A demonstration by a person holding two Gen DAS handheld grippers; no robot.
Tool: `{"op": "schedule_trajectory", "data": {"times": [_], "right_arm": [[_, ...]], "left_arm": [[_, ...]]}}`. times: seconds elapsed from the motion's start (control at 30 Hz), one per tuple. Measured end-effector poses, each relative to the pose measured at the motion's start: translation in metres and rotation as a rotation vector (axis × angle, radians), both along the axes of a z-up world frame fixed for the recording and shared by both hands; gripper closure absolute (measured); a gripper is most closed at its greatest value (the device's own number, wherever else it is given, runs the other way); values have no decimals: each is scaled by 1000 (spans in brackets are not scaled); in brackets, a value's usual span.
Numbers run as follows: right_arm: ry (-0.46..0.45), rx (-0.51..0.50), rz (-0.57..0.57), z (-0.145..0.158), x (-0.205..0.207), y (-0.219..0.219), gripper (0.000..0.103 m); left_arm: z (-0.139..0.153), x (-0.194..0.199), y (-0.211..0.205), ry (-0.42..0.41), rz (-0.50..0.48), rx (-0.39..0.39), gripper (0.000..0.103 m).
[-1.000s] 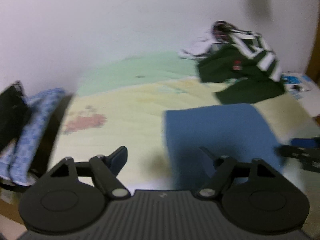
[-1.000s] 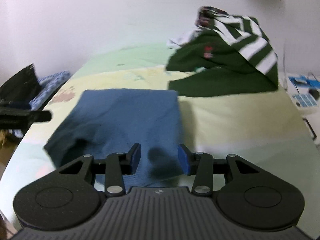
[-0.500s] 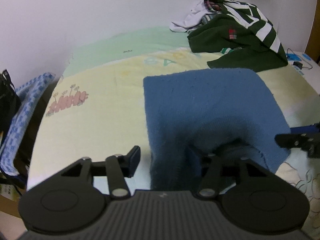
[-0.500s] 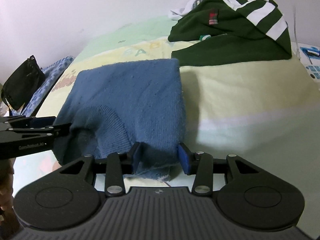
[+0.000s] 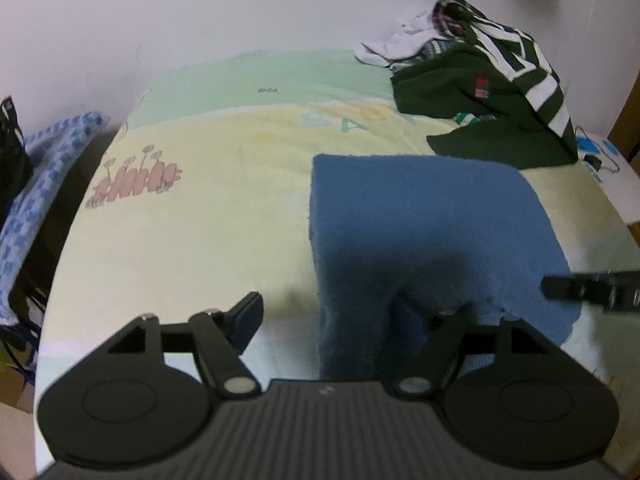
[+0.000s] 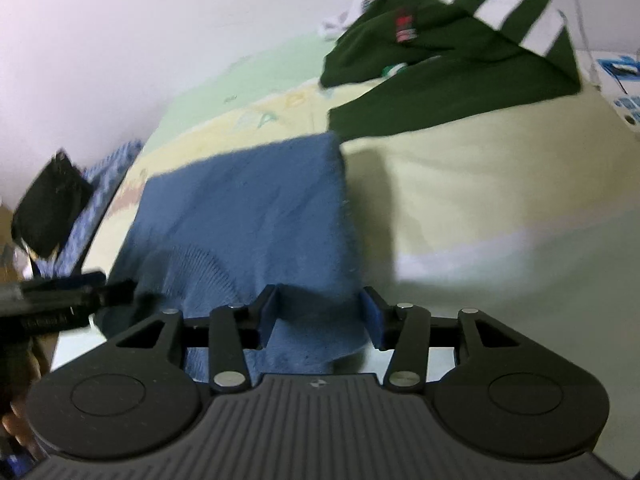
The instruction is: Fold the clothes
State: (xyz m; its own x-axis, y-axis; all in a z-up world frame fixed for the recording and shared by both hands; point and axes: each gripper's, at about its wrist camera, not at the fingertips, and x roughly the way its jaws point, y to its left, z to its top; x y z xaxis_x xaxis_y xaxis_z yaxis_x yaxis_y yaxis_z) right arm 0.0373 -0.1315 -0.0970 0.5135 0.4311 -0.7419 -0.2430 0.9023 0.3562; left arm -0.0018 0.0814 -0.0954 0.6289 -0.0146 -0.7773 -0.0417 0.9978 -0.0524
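Left wrist view: blue sweater (image 5: 420, 220) lies folded on the bed (image 5: 208, 232), its near edge between the opening jaws of left gripper (image 5: 326, 312) and right gripper (image 6: 320, 312), neither clamped; green striped pile (image 5: 500, 108) awaits folding.

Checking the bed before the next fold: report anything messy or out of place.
The green striped garment lies crumpled in a heap with white clothing at the bed's far end, unfolded. The blue sweater lies folded, though its near edge bunches unevenly. Nothing spilled or damaged.
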Motion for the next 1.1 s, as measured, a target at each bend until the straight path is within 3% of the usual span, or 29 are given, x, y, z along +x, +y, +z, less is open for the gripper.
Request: {"op": "schedule_trajectory", "data": {"times": [0.17, 0.3, 0.43, 0.53, 0.73, 0.9, 1.0, 1.1], "right_arm": [[-123, -133, 74, 13, -8, 12, 53], [-208, -45, -11, 39, 7, -7, 55], [-318, -79, -49, 47, 28, 7, 57], [-391, -159, -43, 41, 44, 31, 61], [-333, -155, -12, 21, 71, 47, 69], [-298, -181, 19, 6, 74, 49, 69], [-285, -163, 22, -5, 74, 47, 69], [-281, -168, 28, -4, 76, 48, 68]], "left_arm": [[17, -3, 6, -35, -28, 54, 30], [43, 5, 18, -97, -29, 30, 31], [56, 38, 3, -183, 6, 61, 37], [44, 66, -19, -193, 21, 89, 36], [-1, 105, -20, -97, 90, 88, 43], [-35, 101, -9, -45, 150, 87, 40], [-38, 97, -28, -84, 115, 188, 47], [-37, 100, -26, -85, 88, 206, 47]]}}
